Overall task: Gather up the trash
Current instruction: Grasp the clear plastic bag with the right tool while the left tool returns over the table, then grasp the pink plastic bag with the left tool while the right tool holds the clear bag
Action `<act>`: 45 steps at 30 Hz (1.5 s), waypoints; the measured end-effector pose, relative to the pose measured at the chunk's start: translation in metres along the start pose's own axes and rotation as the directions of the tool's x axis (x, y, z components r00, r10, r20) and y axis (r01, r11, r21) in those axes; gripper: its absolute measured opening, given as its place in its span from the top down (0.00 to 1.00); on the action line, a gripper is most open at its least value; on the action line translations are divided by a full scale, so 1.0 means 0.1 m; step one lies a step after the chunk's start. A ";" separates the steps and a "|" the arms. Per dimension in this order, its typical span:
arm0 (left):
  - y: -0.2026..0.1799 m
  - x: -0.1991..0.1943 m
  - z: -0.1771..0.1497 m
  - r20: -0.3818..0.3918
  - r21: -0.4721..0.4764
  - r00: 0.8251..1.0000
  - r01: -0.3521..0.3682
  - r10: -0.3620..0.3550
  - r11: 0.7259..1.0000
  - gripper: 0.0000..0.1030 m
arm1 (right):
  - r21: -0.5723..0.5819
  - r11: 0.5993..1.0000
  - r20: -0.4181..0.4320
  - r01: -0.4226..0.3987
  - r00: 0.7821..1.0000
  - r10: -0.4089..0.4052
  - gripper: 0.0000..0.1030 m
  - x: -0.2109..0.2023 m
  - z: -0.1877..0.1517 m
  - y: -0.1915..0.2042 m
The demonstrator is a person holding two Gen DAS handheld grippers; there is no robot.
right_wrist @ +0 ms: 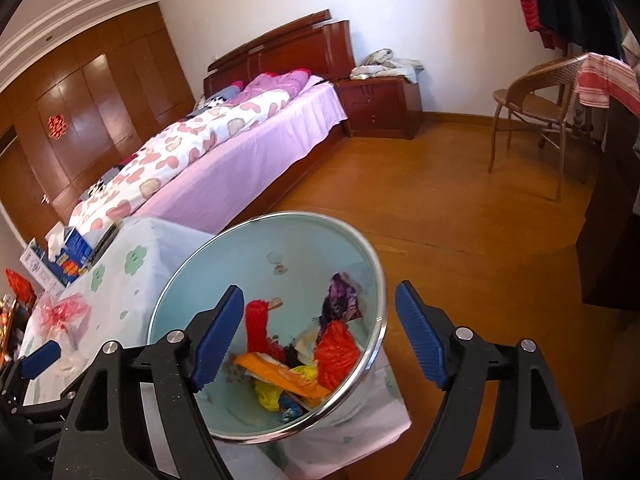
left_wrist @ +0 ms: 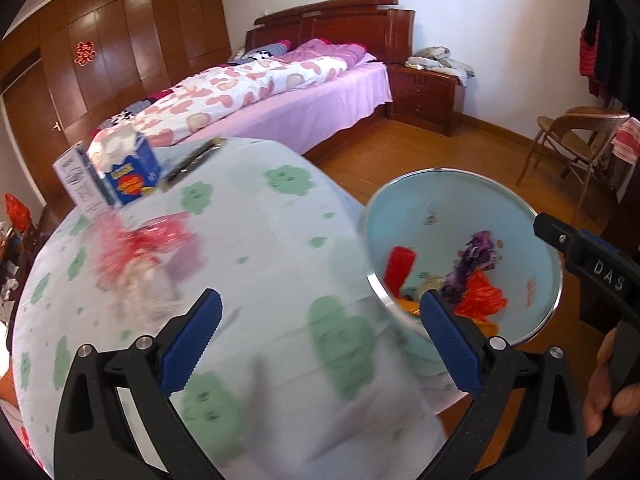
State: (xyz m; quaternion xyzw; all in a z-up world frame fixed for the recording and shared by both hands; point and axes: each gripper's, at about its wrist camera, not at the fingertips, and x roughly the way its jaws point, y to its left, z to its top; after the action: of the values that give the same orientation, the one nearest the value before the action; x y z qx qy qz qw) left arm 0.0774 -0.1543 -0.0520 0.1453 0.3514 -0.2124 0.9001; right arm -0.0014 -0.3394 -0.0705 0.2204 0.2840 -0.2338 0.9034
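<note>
The left tool (left_wrist: 320, 338) is hovering over the bench (left_wrist: 256, 216) with its fingers spread wide and nothing between them; the right tool (right_wrist: 320, 332) is likewise spread and holding nothing, poised above the light blue bin (right_wrist: 192, 280) at the bench's right edge. One crumpled red-and-clear wrapper (left_wrist: 140, 256) is lying at the far left of the bench, blurred, so it may be more than one piece. The left tool should be dropping low, straddling the wrapper's bulk before closing. Two boxes (left_wrist: 120, 168) are standing beyond it; the bin is holding roughly six bright scraps.

Glossy wooden floor (right_wrist: 460, 216); cloth-covered table (left_wrist: 260, 220)
</note>
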 end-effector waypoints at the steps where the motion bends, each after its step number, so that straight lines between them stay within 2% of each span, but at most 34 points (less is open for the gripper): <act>1: 0.08 -0.03 -0.03 0.003 -0.004 1.000 -0.012 0.012 1.000 0.06 | -0.011 1.000 -0.003 -0.005 1.000 0.005 0.25 -0.01 0.00 0.02; 13: 1.15 -0.22 -0.45 -0.067 -0.133 0.991 -0.125 0.117 0.983 0.06 | -0.170 0.978 -0.053 -0.124 0.992 0.117 0.26 -0.09 -0.11 0.65; 20: 1.84 -0.41 -0.66 -0.080 -0.222 0.981 -0.189 0.176 0.956 0.06 | -0.224 0.950 -0.093 -0.216 0.975 0.200 0.34 -0.08 -0.22 1.20; 23: 2.09 -0.45 -0.74 -0.087 -0.258 0.976 -0.217 0.201 0.941 0.06 | -0.269 0.926 -0.125 -0.266 0.963 0.240 0.35 -0.05 -0.29 1.51; 29: 2.52 -0.51 -0.84 -0.091 -0.321 0.968 -0.251 0.235 0.913 0.06 | -0.347 0.858 -0.230 -0.378 0.922 0.313 0.36 0.13 -0.41 2.21; 35: 2.78 -0.50 -0.87 -0.094 -0.361 0.968 -0.250 0.232 0.898 0.06 | -0.375 0.809 -0.346 -0.454 0.878 0.332 0.36 0.38 -0.51 2.75; 36: 2.79 -0.50 -0.87 -0.095 -0.363 0.968 -0.250 0.231 0.898 0.06 | -0.376 0.806 -0.365 -0.456 0.873 0.324 0.37 0.43 -0.52 2.82; 38: 2.83 -0.48 -0.87 -0.095 -0.366 0.969 -0.249 0.230 0.897 0.06 | -0.378 0.801 -0.391 -0.465 0.864 0.317 0.55 0.48 -0.56 2.89; 39: 2.84 -0.47 -0.86 -0.097 -0.366 0.969 -0.248 0.229 0.897 0.06 | -0.377 0.790 -0.415 -0.483 0.851 0.322 0.58 0.51 -0.57 2.93; 43: 2.88 -0.41 -0.84 -0.101 -0.379 0.970 -0.241 0.220 0.894 0.06 | -0.405 0.759 -0.425 -0.510 0.840 0.338 0.71 0.47 -0.61 2.95; 45: 2.87 -0.39 -0.82 -0.100 -0.376 0.971 -0.239 0.217 0.895 0.06 | -0.402 0.746 -0.437 -0.531 0.827 0.354 0.74 0.45 -0.62 2.91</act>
State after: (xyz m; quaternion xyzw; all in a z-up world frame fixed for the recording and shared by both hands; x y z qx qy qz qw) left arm 0.1431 0.1393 -0.0510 0.0113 0.3919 -0.0282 0.9195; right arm 0.1655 -0.0891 -0.0672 0.0730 0.4220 0.1145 0.8964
